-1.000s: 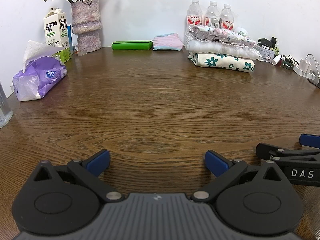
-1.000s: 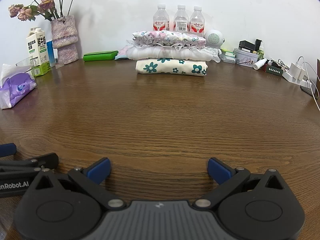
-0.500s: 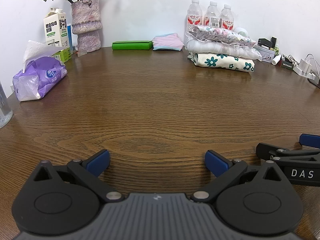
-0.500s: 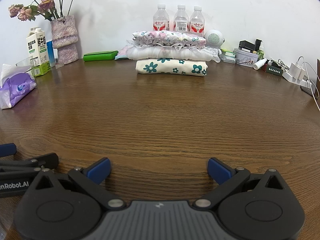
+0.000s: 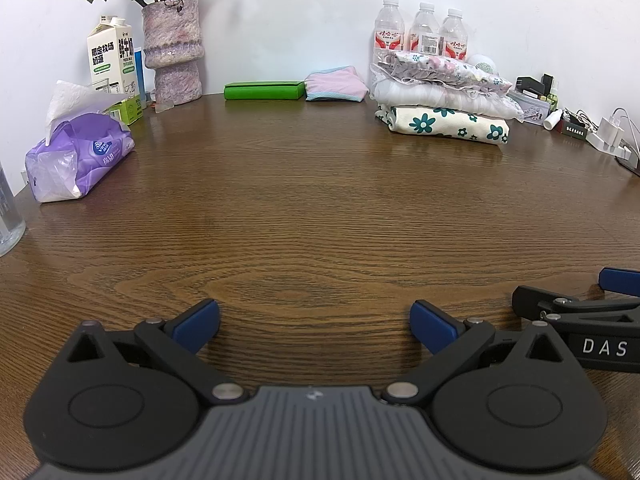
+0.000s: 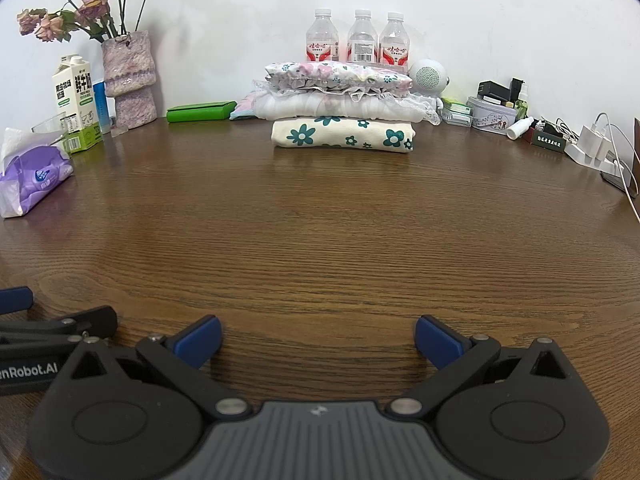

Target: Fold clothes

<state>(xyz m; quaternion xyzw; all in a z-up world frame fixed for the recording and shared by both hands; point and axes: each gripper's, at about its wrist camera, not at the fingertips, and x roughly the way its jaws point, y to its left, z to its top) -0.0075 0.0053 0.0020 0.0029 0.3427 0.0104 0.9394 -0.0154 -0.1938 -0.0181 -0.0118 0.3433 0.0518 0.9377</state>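
Over grained brown wooden table [image 5: 320,200]: black left gripper [image 5: 315,323] and right gripper [image 6: 317,335], blue pads spread wide, empty; far off, soft folded floral clothes stack [image 6: 340,116].

The left gripper [image 5: 314,322] is being held low over the wooden table [image 5: 320,208], jaws spread wide and empty. At one o'clock a stack of folded clothes [image 5: 444,98] is lying — three water bottles [image 5: 420,34] behind it. At three o'clock the right gripper [image 5: 580,312] is being glimpsed.
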